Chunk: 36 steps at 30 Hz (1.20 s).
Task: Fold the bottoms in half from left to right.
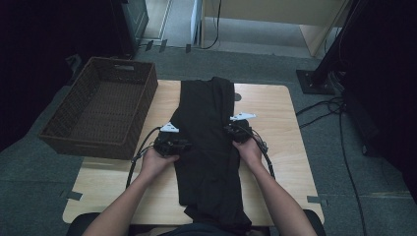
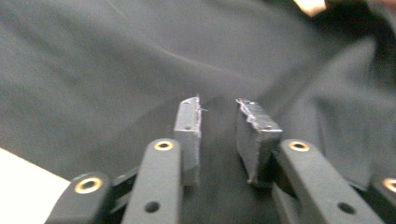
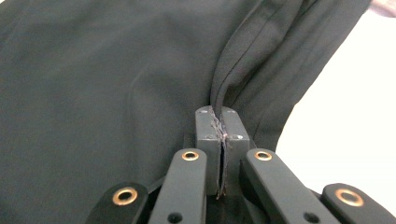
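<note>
Writing: no readable brand, label or lettering on any of these things.
Basket: a dark brown woven wicker basket (image 1: pixel 101 108), rectangular with a cut-out handle in its far wall, stands at the table's left far corner, overhanging the edge; its inside is bare weave.
Table: a light wooden table (image 1: pixel 280 128) with rounded corners, on grey carpet.
Left gripper: the left gripper (image 1: pixel 183 146), held in the person's left hand (image 1: pixel 156 160), sits at the garment's left edge, about midway along its length. In the left gripper view (image 2: pixel 218 122) its grey pads (image 2: pixel 189 127) stand apart with dark cloth lying below the gap, not pinched; that view is blurred.
Garment: a black, smooth-woven cloth garment (image 1: pixel 209 147), folded into a long narrow strip, lies down the middle of the table from its far edge to the near edge, where it hangs over. Soft creases run lengthwise; a stitched seam shows in the right gripper view (image 3: pixel 93 93).
Right gripper: the right gripper (image 1: pixel 231 131), in the right hand (image 1: pixel 249 150), is at the garment's right edge. Its pads (image 3: pixel 208 135) are pressed together on a raised fold of the black cloth (image 3: pixel 219 128).
</note>
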Available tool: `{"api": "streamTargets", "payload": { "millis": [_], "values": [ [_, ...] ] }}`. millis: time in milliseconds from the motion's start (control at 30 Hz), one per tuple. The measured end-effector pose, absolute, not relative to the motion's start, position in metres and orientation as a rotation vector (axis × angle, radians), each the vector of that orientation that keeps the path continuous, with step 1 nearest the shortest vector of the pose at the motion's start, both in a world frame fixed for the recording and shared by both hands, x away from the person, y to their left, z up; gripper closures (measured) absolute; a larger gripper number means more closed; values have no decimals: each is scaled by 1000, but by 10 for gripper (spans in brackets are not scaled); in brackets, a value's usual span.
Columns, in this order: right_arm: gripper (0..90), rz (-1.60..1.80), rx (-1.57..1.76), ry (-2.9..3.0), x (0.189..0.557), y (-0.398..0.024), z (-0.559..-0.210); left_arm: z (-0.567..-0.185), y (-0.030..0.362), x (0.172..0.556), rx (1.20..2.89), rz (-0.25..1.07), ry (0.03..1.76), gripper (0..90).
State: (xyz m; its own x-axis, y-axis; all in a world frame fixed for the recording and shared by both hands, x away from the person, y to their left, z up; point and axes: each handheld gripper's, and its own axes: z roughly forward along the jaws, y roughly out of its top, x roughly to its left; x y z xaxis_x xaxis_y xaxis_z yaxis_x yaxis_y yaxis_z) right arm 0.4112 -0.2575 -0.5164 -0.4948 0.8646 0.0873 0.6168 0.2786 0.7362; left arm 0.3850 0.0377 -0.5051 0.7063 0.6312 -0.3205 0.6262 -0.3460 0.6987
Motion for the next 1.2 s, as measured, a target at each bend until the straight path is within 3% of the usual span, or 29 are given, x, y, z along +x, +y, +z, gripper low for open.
{"api": "streamTargets", "payload": {
  "millis": [100,267,500,700,800,833,867,967,1200],
  "values": [
    [891,1055,1330,2248,401,-259,-516,-495,38,394,2024,39,970,583],
    [890,1100,1336,2261,384,-259,-517,-485,37,416,2039,101,981,568],
    [890,1101,1314,2281,367,-259,-517,-497,22,451,2090,147,1005,525],
    [889,1121,1335,2271,361,-263,-518,-509,10,457,2166,224,970,500],
    [889,1109,1314,2265,357,-263,-518,-511,6,451,2195,307,901,582],
    [889,1106,1316,2257,355,-263,-519,-513,6,447,2203,336,858,639],
    [889,1107,1320,2257,354,-263,-518,-514,7,445,2196,326,832,754],
    [889,1106,1314,2240,347,-265,-519,-515,10,440,2182,268,831,882],
    [887,1107,1337,2280,327,-270,-517,-514,12,413,2202,208,803,896]
  ]
}}
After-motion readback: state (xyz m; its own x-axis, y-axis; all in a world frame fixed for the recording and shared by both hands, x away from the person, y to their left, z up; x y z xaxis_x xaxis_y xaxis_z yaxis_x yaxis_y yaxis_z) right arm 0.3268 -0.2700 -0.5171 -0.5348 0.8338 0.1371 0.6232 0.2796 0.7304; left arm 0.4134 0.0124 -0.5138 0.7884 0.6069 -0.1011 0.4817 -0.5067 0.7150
